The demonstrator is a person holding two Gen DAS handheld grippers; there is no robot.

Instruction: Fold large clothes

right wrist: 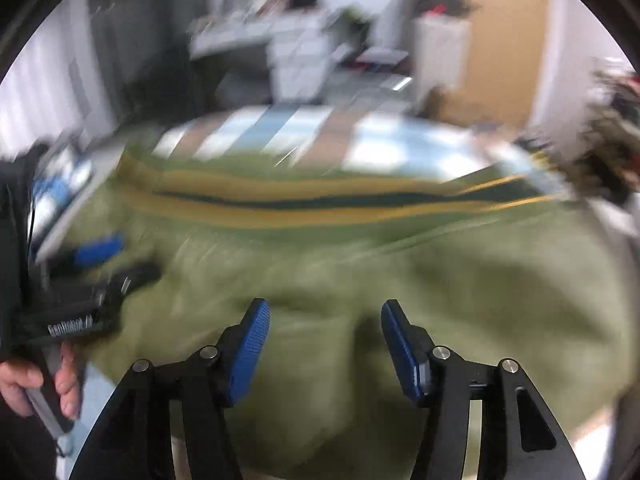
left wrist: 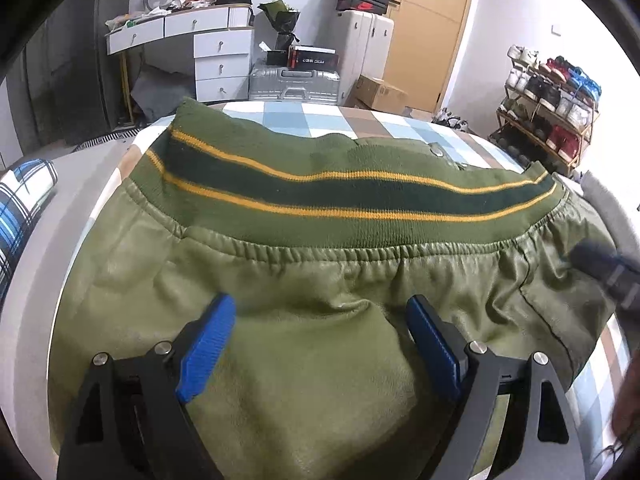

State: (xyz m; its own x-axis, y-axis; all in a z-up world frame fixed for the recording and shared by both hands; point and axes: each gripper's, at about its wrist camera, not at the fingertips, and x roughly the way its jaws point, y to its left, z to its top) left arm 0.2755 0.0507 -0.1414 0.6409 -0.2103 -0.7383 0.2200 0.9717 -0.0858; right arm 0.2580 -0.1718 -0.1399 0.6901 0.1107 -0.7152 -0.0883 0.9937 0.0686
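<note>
An olive green jacket point(left wrist: 320, 280) with a ribbed hem striped dark green and yellow point(left wrist: 340, 196) lies spread across a checked bed point(left wrist: 288, 118). My left gripper point(left wrist: 320, 316) hovers over its smooth lower panel, blue pads wide apart with only flat cloth below them. In the blurred right wrist view the same jacket point(right wrist: 460, 280) fills the middle. My right gripper point(right wrist: 324, 320) stands open above a raised fold of it, nothing pinched. The left gripper point(right wrist: 96, 256) shows at that view's left, held by a person's hand point(right wrist: 24, 384).
A plaid pillow point(left wrist: 20, 208) lies at the bed's left edge. Beyond the bed stand a white dresser point(left wrist: 208, 48), a silver suitcase point(left wrist: 296, 84), cardboard boxes point(left wrist: 380, 92) and a shoe rack point(left wrist: 548, 100) at the right. A dark blurred object point(left wrist: 604, 272) intrudes at the right edge.
</note>
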